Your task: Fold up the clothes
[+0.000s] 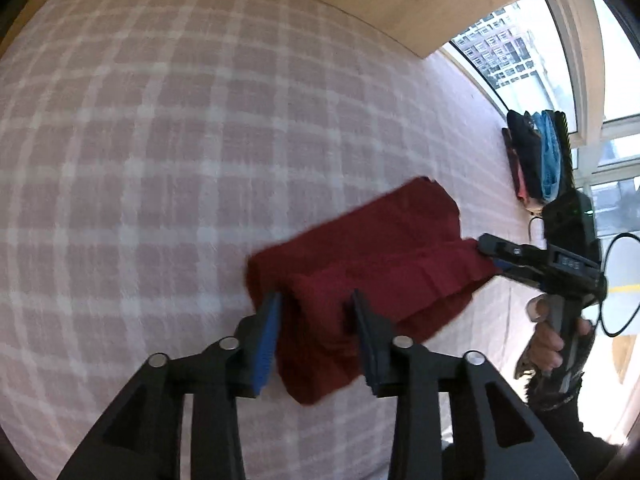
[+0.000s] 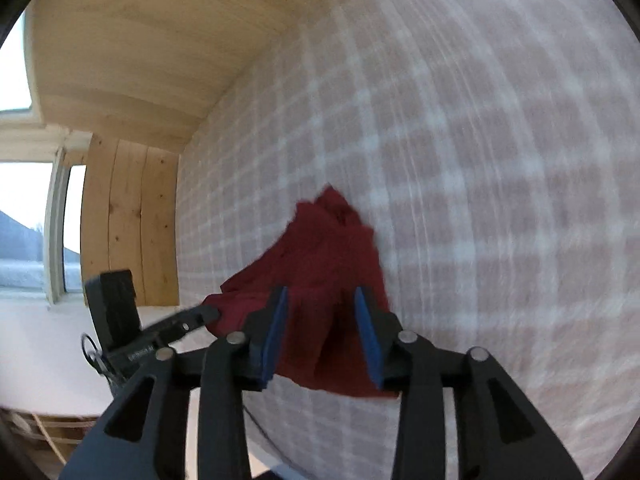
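Left gripper [image 1: 316, 304]: we see the blue-padded fingers [image 1: 266, 344] spread fairly wide, red garment [image 1: 372, 264] bunched between them; whether the pads actually pinch it we cannot tell, frame is blurred. Right gripper [image 2: 322, 300]: fingers [image 2: 368, 340] likewise parted with red cloth between, grip unclear from its own camera. From the left wrist view we see the right gripper's tip [image 1: 490, 246] closed down on the garment's far edge, a hand [image 1: 550, 340] on its handle. The garment hangs stretched between both grippers, lifted over the pink checked bedsheet [image 1: 160, 140]. Beyond, near the window [image 1: 516, 52], a stack of folded clothes [image 1: 536, 156] lies on the sheet. A wooden headboard [image 2: 140, 52] borders the bed.
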